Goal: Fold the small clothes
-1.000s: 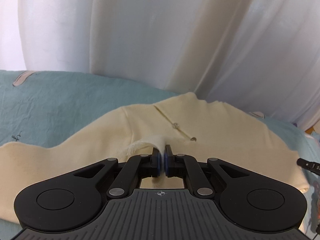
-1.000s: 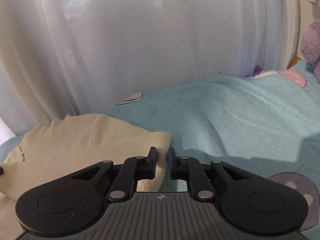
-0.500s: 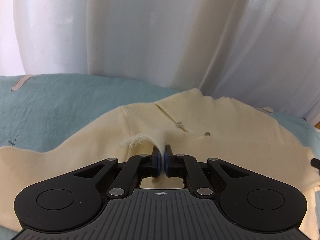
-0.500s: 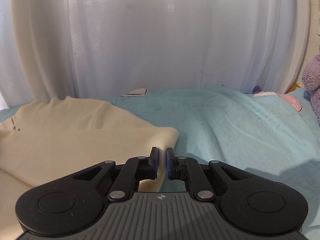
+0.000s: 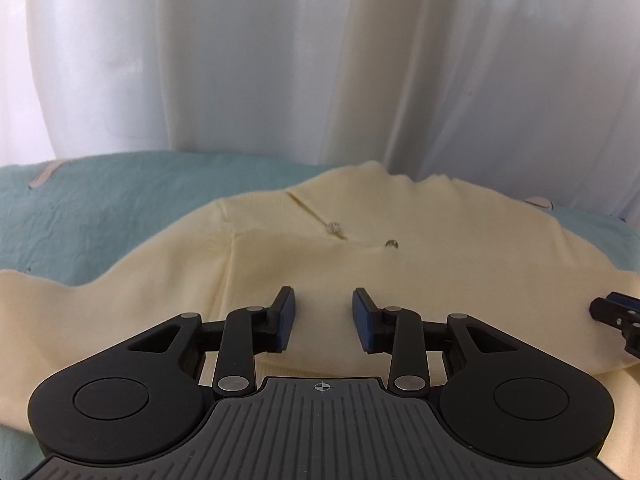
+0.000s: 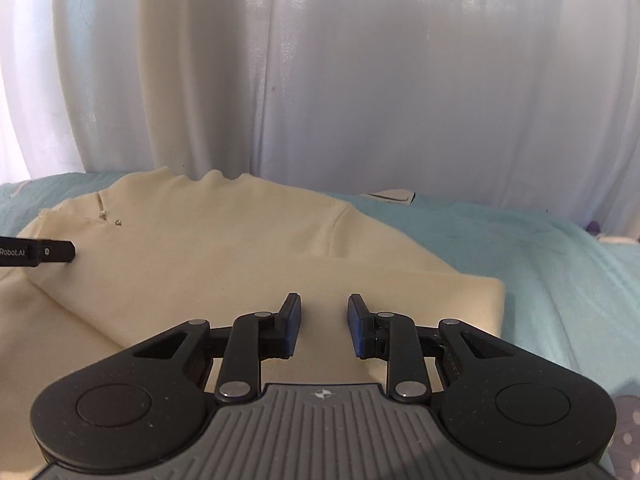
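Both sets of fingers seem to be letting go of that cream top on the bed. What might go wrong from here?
1. The left gripper and right gripper are opening just above the cream top; pulling back, a finger might snag the knit and undo the fold.
2. The folded edge lies on a rumpled teal sheet, so it may slump or sit crooked.

My left camera looks down my fingers, close over the sweater (image 5: 420, 280), toward the curtain (image 5: 280, 60). My right camera does the same from farther right. Both see the sweater, sheet (image 6: 540, 256) and curtain.
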`<state>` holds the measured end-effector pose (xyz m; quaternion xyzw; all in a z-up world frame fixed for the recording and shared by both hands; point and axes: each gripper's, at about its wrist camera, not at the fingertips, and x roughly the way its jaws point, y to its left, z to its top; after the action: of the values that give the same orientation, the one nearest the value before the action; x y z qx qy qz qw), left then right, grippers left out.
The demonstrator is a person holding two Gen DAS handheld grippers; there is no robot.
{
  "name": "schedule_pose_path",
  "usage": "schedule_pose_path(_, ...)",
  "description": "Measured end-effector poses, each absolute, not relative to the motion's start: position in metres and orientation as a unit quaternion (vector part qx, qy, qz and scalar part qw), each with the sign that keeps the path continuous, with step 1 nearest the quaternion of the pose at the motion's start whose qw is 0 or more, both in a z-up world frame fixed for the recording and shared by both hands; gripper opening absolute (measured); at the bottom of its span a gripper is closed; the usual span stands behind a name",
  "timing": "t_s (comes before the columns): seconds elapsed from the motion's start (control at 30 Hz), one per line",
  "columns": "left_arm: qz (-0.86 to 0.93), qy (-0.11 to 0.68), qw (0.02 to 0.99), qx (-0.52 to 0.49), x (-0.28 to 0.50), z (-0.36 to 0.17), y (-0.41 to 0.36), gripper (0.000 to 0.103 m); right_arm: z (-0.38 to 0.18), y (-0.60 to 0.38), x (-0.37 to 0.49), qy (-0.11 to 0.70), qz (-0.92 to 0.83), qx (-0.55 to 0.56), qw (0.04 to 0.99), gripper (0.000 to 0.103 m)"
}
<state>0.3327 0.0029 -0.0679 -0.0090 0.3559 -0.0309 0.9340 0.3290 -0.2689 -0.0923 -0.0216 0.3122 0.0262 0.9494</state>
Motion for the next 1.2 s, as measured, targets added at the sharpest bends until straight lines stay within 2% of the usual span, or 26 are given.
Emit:
schedule_pose_path(0.4,-0.013,0.334,0.943,-0.006,0.34,-0.072,0.007,0.043,-0.094,-0.263,0.335,0.303,0.018,-0.054,0.951,0.027)
schedule_pose_path(0.43,-0.013,0.334,0.943,-0.009,0.339,-0.072,0.009,0.045,-0.093,-0.266,0.333,0.307,0.019,-0.044,0.951,0.03)
schedule_pose_path(0.5,0.014,0.338,0.941,-0.029,0.332,-0.066,0.02,0.045,-0.087,-0.273,0.326,0.319,0.013,-0.02,0.947,0.053)
schedule_pose_path(0.6,0.083,0.336,0.934,-0.09,0.305,-0.051,0.061,0.072,-0.077,-0.29,0.287,0.307,0.021,0.045,0.95,0.065)
schedule_pose_path(0.63,0.089,0.319,0.937,-0.114,0.288,-0.044,0.081,0.078,-0.075,-0.296,0.271,0.305,0.022,0.066,0.95,0.07)
schedule_pose_path(0.67,0.098,0.3,0.939,-0.137,0.27,-0.038,0.102,0.082,-0.073,-0.301,0.256,0.303,0.024,0.085,0.949,0.071)
schedule_pose_path(0.7,0.115,0.283,0.939,-0.158,0.251,-0.031,0.125,0.09,-0.072,-0.305,0.243,0.303,0.02,0.101,0.947,0.072)
schedule_pose_path(0.73,0.141,0.267,0.937,-0.178,0.233,-0.026,0.149,0.092,-0.072,-0.309,0.231,0.306,0.016,0.118,0.945,0.072)
schedule_pose_path(0.87,0.264,0.229,0.898,-0.267,0.175,-0.026,0.254,0.086,-0.074,-0.325,0.202,0.303,0.032,0.233,0.923,0.071)
schedule_pose_path(0.93,0.31,0.228,0.86,-0.334,0.157,-0.035,0.303,0.076,-0.074,-0.327,0.201,0.305,0.044,0.277,0.91,0.067)
schedule_pose_path(0.97,0.32,0.224,0.845,-0.367,0.149,-0.041,0.324,0.073,-0.073,-0.325,0.202,0.309,0.052,0.287,0.905,0.062)
schedule_pose_path(1.0,0.327,0.225,0.831,-0.391,0.146,-0.046,0.337,0.063,-0.071,-0.323,0.204,0.311,0.057,0.291,0.903,0.056)
schedule_pose_path(1.03,0.333,0.227,0.812,-0.421,0.14,-0.053,0.355,0.057,-0.069,-0.319,0.206,0.311,0.06,0.292,0.902,0.054)
schedule_pose_path(1.07,0.335,0.229,0.799,-0.443,0.139,-0.06,0.367,0.055,-0.067,-0.314,0.209,0.311,0.065,0.293,0.902,0.052)
schedule_pose_path(1.13,0.332,0.209,0.79,-0.471,0.135,-0.069,0.383,0.04,-0.064,-0.306,0.21,0.309,0.076,0.296,0.901,0.048)
schedule_pose_path(1.2,0.324,0.193,0.785,-0.492,0.134,-0.075,0.395,0.037,-0.062,-0.299,0.211,0.313,0.087,0.301,0.897,0.044)
